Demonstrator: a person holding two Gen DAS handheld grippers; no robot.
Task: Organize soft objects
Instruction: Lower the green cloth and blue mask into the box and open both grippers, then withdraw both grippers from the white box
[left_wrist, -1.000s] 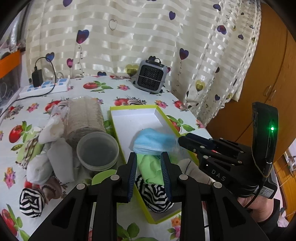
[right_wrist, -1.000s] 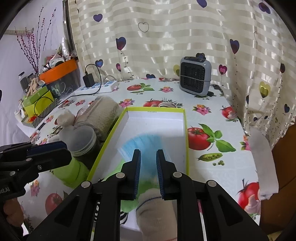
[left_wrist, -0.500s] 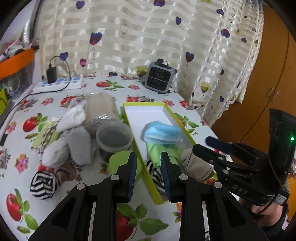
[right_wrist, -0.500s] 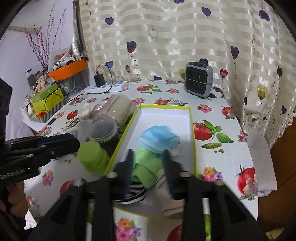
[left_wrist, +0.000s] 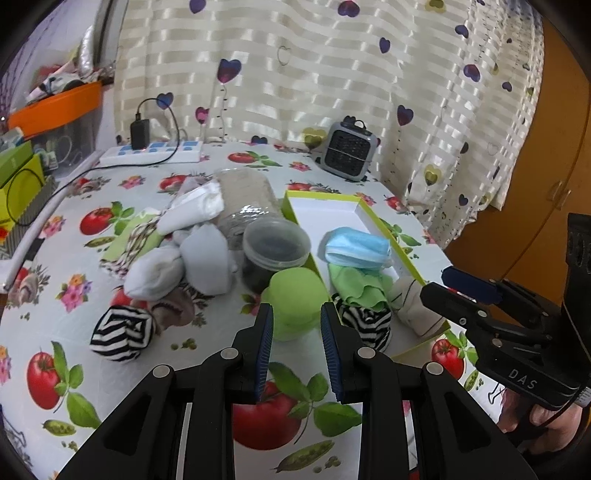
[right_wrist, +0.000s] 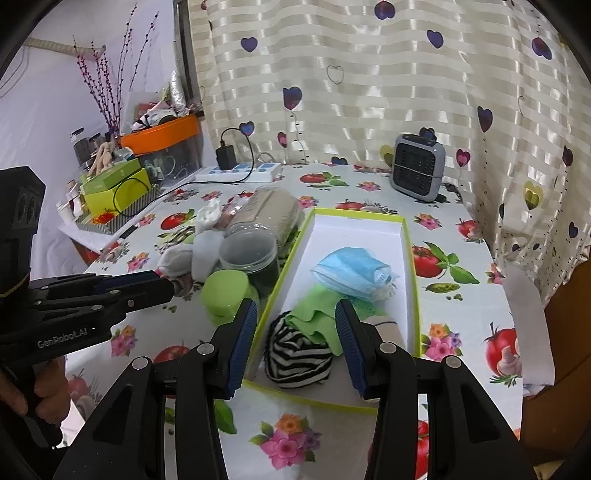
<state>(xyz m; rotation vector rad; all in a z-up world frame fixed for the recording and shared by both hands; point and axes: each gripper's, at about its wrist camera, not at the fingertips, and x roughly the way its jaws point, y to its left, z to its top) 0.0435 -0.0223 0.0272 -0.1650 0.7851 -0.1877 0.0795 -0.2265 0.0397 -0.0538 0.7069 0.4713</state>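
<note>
Lime-green cardboard rims the shallow box that lies on a surface spread with a tomato-and-flower oilcloth, and four soft things sit in its near half: a blue face mask, a green cloth, a zebra-striped sock ball and a beige sock at the near corner. The right tongs hover above the box's near end with jaws spread wide and nothing between the pads. The left tongs stand partly open and empty just short of a green lid, which lies beside a clear round tub and a tipped jar. At ten o'clock from the left tongs waits the unsorted heap: white socks, a second striped sock ball and a brownish sock. At twelve o'clock, against a heart-print curtain, stand a small grey heater and a power strip.
</note>
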